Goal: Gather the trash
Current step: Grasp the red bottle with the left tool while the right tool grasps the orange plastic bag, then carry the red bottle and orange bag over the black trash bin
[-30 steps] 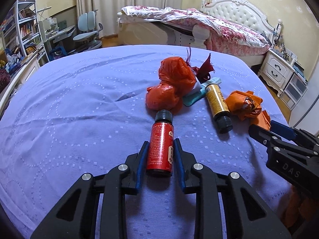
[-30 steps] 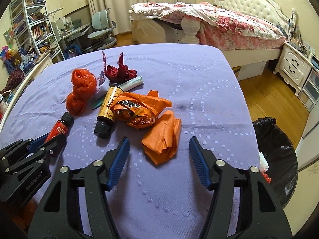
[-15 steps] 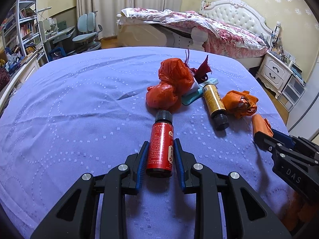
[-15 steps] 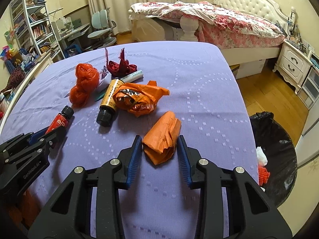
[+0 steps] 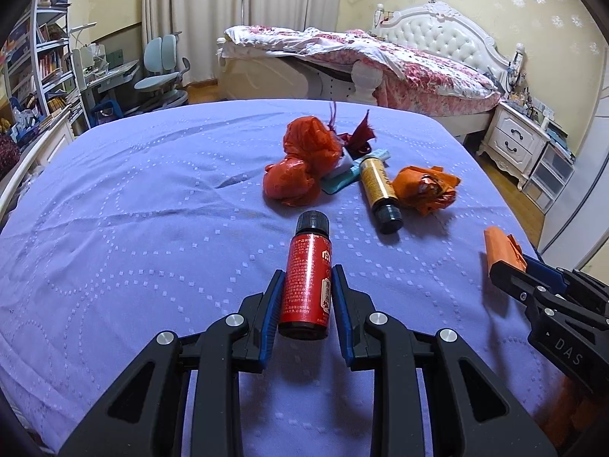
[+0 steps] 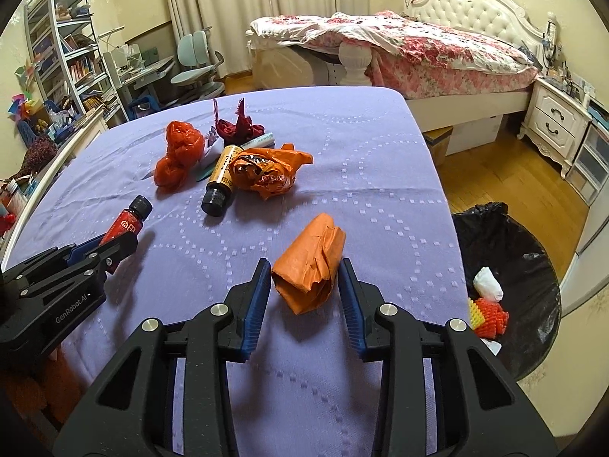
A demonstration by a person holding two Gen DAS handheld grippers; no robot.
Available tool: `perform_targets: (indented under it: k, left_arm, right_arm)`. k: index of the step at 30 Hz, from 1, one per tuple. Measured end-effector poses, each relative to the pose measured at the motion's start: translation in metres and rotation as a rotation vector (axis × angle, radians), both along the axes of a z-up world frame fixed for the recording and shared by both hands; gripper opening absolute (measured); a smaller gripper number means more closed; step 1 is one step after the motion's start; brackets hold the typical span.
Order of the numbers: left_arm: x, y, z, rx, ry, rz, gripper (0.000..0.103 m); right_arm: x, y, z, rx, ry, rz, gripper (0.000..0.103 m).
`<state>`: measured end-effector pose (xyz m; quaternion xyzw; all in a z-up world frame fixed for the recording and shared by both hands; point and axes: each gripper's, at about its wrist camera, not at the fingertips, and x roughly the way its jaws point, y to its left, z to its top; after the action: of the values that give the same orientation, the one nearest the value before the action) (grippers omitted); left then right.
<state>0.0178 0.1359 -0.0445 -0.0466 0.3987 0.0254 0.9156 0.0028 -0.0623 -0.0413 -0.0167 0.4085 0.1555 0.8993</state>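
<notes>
Trash scattered across purple worktop [image 6: 380, 160]. Red bottle [image 5: 306, 280] clamped in left gripper [image 5: 306, 297]; orange paper wad [image 6: 310, 264] pinched between right gripper [image 6: 304, 297] fingers, lifted near bin [image 6: 533, 251]. Loose crumpled wad likely to slip free short of bin; smooth bottle could slide out if tilted.

The red bottle [image 5: 306, 280] at lower centre has a glossy printed label and a ribbed black plastic cap. The orange paper wad [image 6: 310, 266] looks matt and creased. The purple cloth [image 5: 152, 209] is soft, with a stitched dotted pattern. Crinkled red plastic bags [image 5: 302, 165] shine at upper centre. The bin liner [image 6: 533, 251] at right is glossy black plastic.
</notes>
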Motion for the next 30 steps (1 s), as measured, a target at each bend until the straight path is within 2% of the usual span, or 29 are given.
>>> perform_targets:
  k: [22, 30]
  left_arm:
    - [-0.022, -0.063, 0.020, 0.011, -0.085, -0.121, 0.028]
    - [-0.018, -0.104, 0.026, 0.013, -0.111, -0.208, 0.028]
  right_arm:
    - [-0.043, -0.062, 0.024, 0.018, -0.083, -0.099, 0.036]
    - [-0.045, -0.093, 0.025, 0.022, -0.091, -0.169, 0.036]
